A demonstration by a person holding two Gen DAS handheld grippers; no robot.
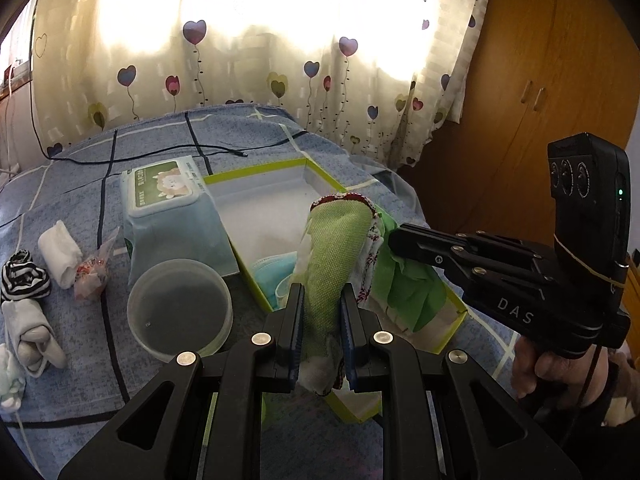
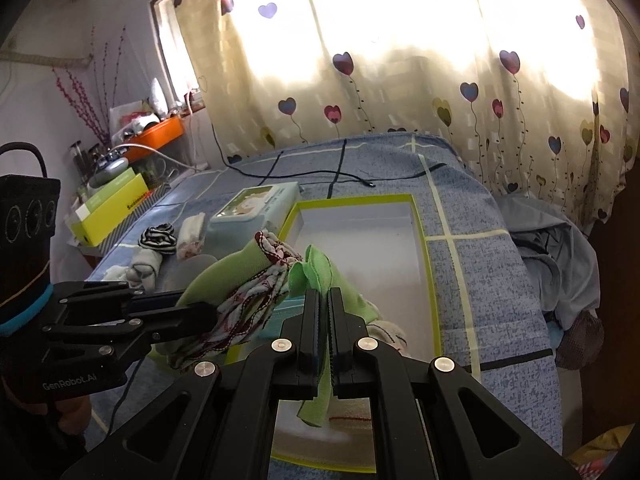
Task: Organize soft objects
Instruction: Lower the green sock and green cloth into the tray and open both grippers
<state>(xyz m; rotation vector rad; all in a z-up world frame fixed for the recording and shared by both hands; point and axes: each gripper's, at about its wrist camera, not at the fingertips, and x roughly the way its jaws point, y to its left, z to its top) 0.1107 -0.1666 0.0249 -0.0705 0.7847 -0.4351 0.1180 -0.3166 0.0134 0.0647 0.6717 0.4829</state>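
Left wrist view
Left gripper [image 1: 320,308]: its two fingers are clamped on a green padded cloth piece [image 1: 340,240] with a red-and-white patterned edge, which stands up between them over the near end of the box.
Right gripper [image 1: 394,240]: reaches in from the right with its tip at a thin green cloth [image 1: 408,284]; the tip is side-on, so the grip itself cannot be made out here. A hand [image 1: 548,372] holds its handle.
Box [image 1: 256,168]: open, yellow-green rim, white inside, lying on the blue checked bedspread [image 1: 72,184]; a light blue face mask [image 1: 272,276] lies in its near end.
Wet-wipes pack [image 1: 168,216]: touching the box's left side.
Clear round tub [image 1: 180,308]: just in front of the wipes.
Rolled socks: a white one [image 1: 60,252], a black-and-white striped one [image 1: 24,276] and a grey one [image 1: 32,328] lie well to the left on the bedspread.

Right wrist view
Right gripper [image 2: 324,320]: fingers closed tight on the thin green cloth [image 2: 320,268], whose end hangs down below them.
Left gripper [image 2: 200,312]: comes in from the left, holding the padded piece [image 2: 232,268] beside the thin cloth, above the box's near left corner.
Box [image 2: 424,240]: far half bare and white.
Socks: striped roll [image 2: 158,238] left of the wipes pack [image 2: 256,200].
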